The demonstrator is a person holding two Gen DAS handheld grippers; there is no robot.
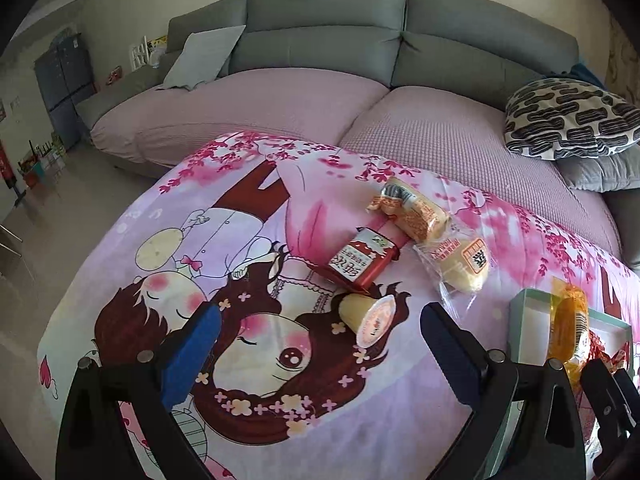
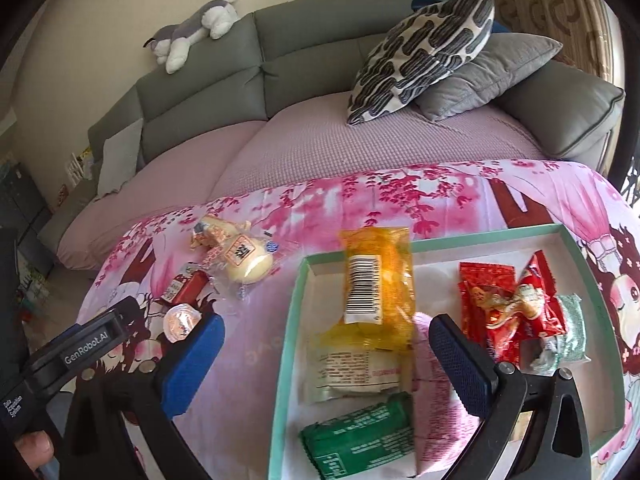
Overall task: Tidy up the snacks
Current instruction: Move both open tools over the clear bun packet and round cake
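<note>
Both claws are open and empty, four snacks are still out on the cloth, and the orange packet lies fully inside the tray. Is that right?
Not quite: the orange packet hangs over the teal tray's far rim, partly outside, as the right wrist view shows. The rest holds: both claws, left and right, are open and empty, with four snacks still on the cloth.

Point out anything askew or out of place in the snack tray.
The orange packet lies across the teal tray's far rim, half in and half out. A jelly cup lies tipped on its side on the cloth.

The left gripper point(image 1: 320, 344) and the right gripper point(image 2: 326, 354) are black, with blue bumpy pads point(image 2: 191, 364), round silver screws and white "GenRobot.AI" letters
</note>
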